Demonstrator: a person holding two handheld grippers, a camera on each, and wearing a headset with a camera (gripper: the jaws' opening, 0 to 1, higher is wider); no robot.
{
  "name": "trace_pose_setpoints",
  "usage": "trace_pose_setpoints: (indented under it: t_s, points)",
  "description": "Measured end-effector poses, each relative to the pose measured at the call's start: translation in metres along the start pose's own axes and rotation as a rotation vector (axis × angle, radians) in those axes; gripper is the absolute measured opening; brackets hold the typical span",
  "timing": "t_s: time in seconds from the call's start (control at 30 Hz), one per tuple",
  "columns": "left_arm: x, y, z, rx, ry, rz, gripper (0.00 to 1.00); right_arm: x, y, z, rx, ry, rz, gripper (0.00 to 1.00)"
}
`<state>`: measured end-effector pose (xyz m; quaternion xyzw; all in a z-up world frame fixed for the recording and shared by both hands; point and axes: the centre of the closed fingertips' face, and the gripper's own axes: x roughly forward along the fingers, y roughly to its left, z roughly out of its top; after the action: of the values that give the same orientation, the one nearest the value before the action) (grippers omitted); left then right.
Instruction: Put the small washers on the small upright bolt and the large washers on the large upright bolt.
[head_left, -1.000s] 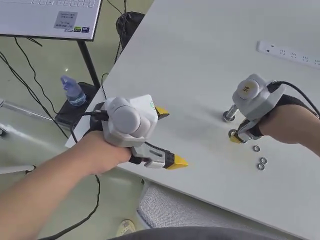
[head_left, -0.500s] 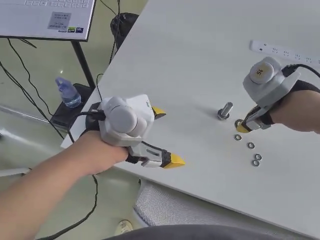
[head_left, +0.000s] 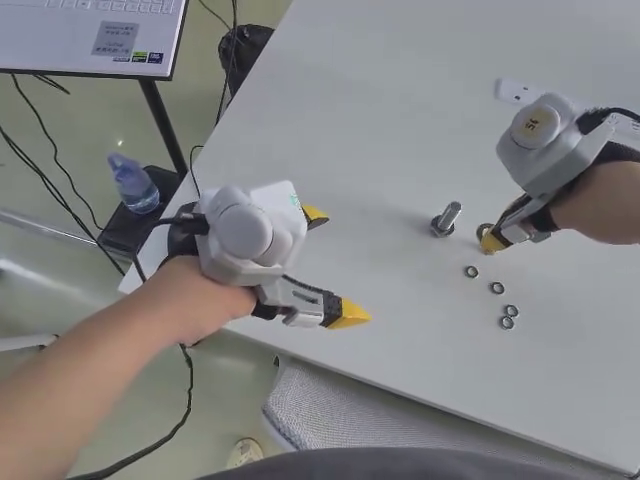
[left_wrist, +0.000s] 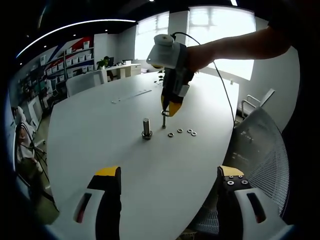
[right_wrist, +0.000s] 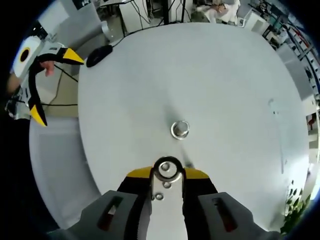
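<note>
While nipped in the narrow right hand-held gripper (right_wrist: 167, 173): one washer (right_wrist: 167, 168); likely light, stiff, slippery.
Hold by rim edges; small upright bolt (left_wrist: 164, 121) just beneath; left hand-held gripper (left_wrist: 168, 171) wide, empty.

Left gripper (head_left: 335, 265) – jaws spread wide, pointing right, roughly level, held by the left hand (head_left: 185, 300), forearm coming in from lower left. Right gripper (head_left: 495, 238) – tips angled down, jaws nearly closed, pinching a washer (right_wrist: 167, 169); right hand (head_left: 600, 205) wraps its handle.
</note>
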<state>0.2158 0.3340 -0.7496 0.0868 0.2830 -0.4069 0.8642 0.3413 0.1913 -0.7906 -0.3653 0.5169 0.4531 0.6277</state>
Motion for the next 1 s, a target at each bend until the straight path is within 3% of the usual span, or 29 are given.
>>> trace_pose_setpoints:
  t_s: [0.47, 0.83, 1.0]
  points:
    - [-0.002, 0.002, -0.002, -0.012, 0.0, 0.014, 0.83, 0.005, -0.016, 0.021, -0.016, -0.028, -0.012, 0.22]
    - [0.002, 0.005, 0.0, -0.008, 0.001, 0.005, 0.89, 0.01, -0.017, 0.036, -0.053, -0.034, -0.018, 0.22]
    - [0.004, 0.005, -0.006, -0.012, 0.02, 0.0, 0.93, 0.018, -0.019, 0.042, -0.06, -0.037, -0.009, 0.22]
